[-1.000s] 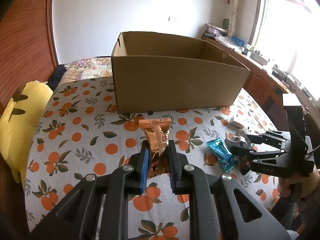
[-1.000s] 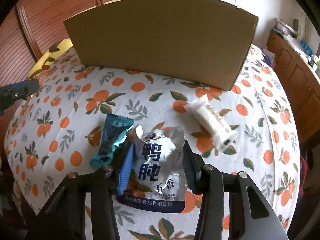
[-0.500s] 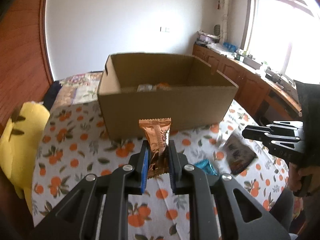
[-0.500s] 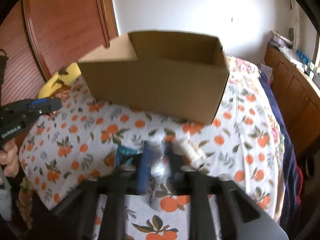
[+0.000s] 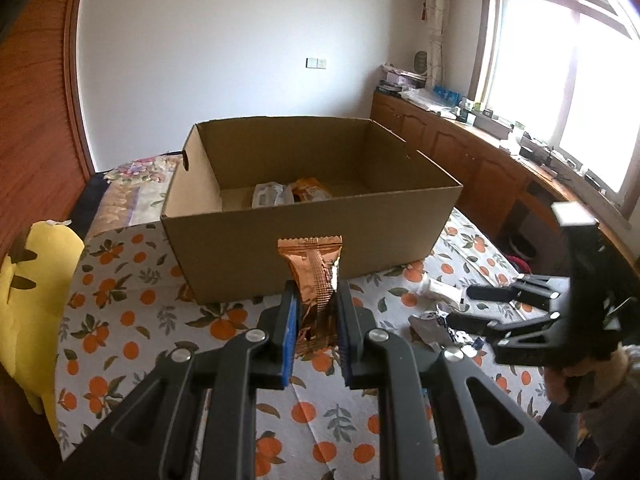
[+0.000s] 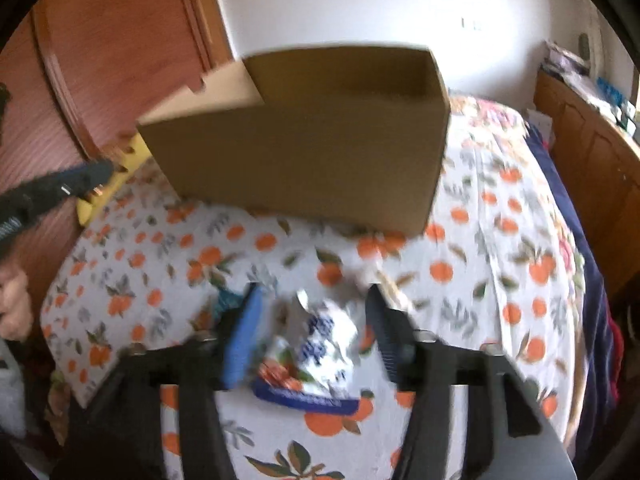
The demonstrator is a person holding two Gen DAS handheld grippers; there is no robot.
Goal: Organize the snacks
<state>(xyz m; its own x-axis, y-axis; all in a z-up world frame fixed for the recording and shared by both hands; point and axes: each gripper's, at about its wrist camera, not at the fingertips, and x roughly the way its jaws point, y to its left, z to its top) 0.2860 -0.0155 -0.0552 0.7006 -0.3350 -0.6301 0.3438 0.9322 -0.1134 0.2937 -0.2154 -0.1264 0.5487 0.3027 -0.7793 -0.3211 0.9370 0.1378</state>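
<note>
L gripper is clamped tight on the copper snack bar, pads on its lower half, top crimp sticking up past the jaw tips. The cardboard box sits straight ahead of the jaws, near wall just beyond the bar's tip, w/ two packets already on its floor. To do this step well: lift the bar over the near wall before going fwd, keep the squeeze on till the tips are past the rim and over the box floor, then let go low so the bar doesn't bounce out

R gripper jaws are opening, roughly halfway apart. The silver-blue pouch lies between them but the pads don't press it; frame is blurred, so can't tell if it hangs or lies on the orange-print cloth. It looks dropped or slipping, so I'd re-grip across the pouch's middle before lifting. Teal packet peeks out just left of the left jaw; a white wrapped snack lies beyond the right jaw

Vs a second ago: both grippers are higher, box interior now shows past the L jaws where only its outer wall did. Bar was flat on the cloth, now upright in the grip. R jaws straddled the flat pouch, shut on it half a second ago, now spreading again
</note>
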